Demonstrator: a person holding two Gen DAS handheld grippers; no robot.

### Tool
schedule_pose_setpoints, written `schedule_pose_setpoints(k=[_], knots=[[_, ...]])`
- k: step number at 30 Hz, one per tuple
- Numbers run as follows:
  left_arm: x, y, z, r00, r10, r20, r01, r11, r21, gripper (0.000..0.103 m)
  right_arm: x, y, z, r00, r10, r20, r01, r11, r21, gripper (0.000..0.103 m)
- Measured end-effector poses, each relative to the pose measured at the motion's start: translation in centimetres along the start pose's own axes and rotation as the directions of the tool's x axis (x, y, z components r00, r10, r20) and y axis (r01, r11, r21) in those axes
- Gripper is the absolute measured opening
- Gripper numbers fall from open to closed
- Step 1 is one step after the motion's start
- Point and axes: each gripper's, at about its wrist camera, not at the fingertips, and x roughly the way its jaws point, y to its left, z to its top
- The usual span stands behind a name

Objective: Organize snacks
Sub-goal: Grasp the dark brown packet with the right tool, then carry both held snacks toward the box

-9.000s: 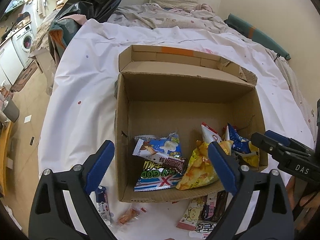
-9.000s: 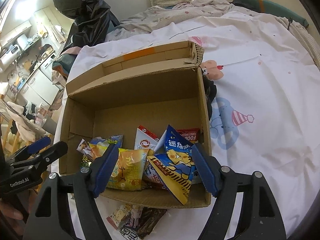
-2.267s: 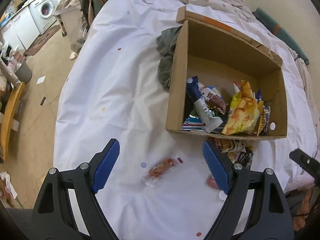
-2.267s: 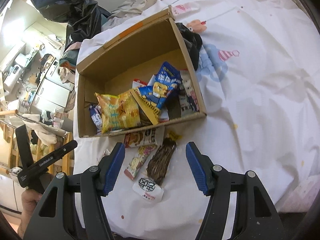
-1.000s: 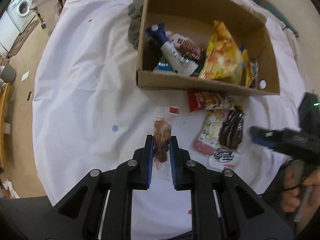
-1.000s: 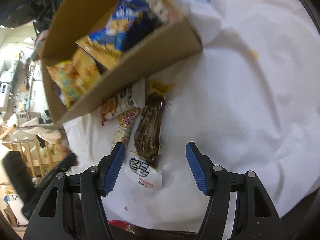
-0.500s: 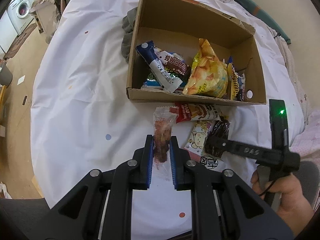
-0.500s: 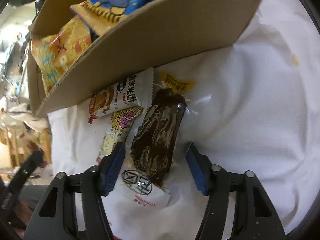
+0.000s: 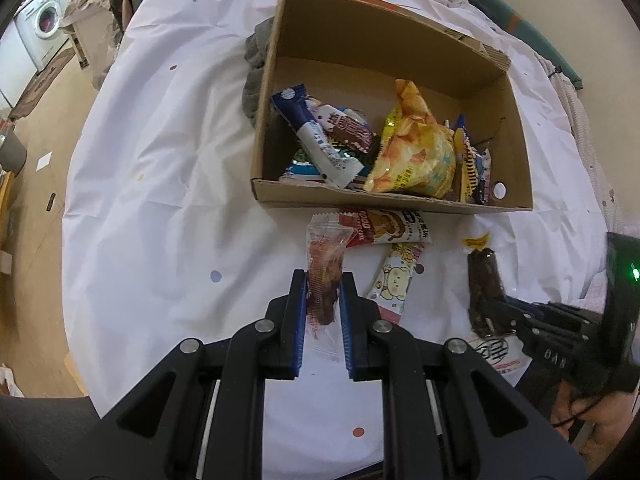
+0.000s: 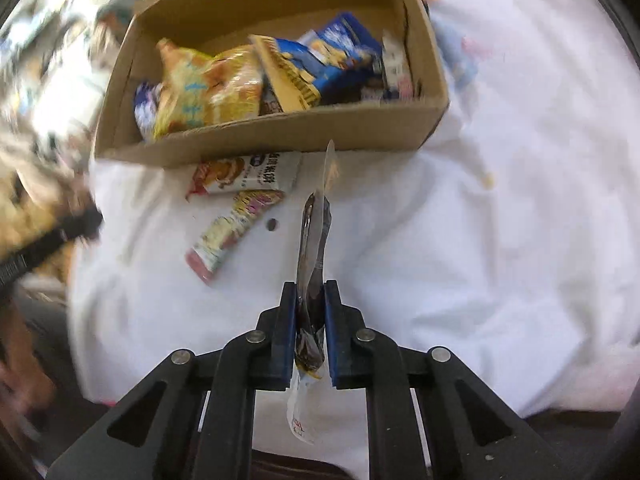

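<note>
Both grippers have a snack each right now. Left gripper (image 9: 323,280) is clamped tight on a clear packet (image 9: 325,268) with reddish-brown stuff inside, top end sticking up past the pads. Right gripper (image 10: 310,292) has just been closing and now pinches the dark chocolatey packet (image 10: 312,240) edge-on, and a white wrapper (image 10: 298,412) hangs below between its pads too. The box (image 9: 384,199) sits on the white sheet (image 9: 160,200) with chips and other bags piled along its near wall. 2 packets lie flat just in front of it: a red-and-white one (image 9: 388,229) touching the box, a pink cartoon one (image 9: 394,280) beside it
</note>
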Motion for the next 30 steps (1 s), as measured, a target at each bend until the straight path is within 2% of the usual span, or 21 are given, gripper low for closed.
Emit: schedule_pose_setpoints(k=[2,10,15,19,24,27,30], knots=[[0.0,-0.4,0.0,1.000,-0.003,0.002,0.003,1.000,0.012,0.013,0.8,0.8,-0.3,1.000,-0.018,-0.025,0.017,0.999,-0.036,0.013],[0.3,-0.4,-0.2,1.000,-0.002,-0.010,0.002,1.000,0.019,0.013,6.6,1.3,0.1,0.987,-0.039,-0.158,0.035,0.999,-0.032,0.014],[0.3,-0.2,-0.2,1.000,0.009,-0.005,-0.008,1.000,0.015,0.013,4.5,1.2,0.0,0.997,-0.008,-0.082,0.007,1.000,-0.020,0.013],[0.4,0.0,-0.2,1.000,0.020,-0.002,-0.020,1.000,0.005,0.013,2.2,-0.2,-0.6,0.994,0.100,-0.045,-0.098,0.994,0.043,0.013],[0.1,-0.2,-0.4,1.000,0.022,0.010,-0.022,1.000,0.002,0.013,-1.6,0.2,-1.0,0.972,0.230,0.039,-0.232,0.972,0.039,0.013],[-0.9,-0.1,-0.5,1.000,0.008,0.019,-0.008,1.000,0.003,0.013,-3.8,0.9,-1.2,0.961,0.260,0.097,-0.260,0.966,-0.008,0.013],[-2.5,0.0,0.0,0.998,0.025,0.062,-0.025,1.000,0.010,0.013,-5.8,1.3,-0.6,0.947,0.281,0.157,-0.279,0.960,-0.036,0.013]])
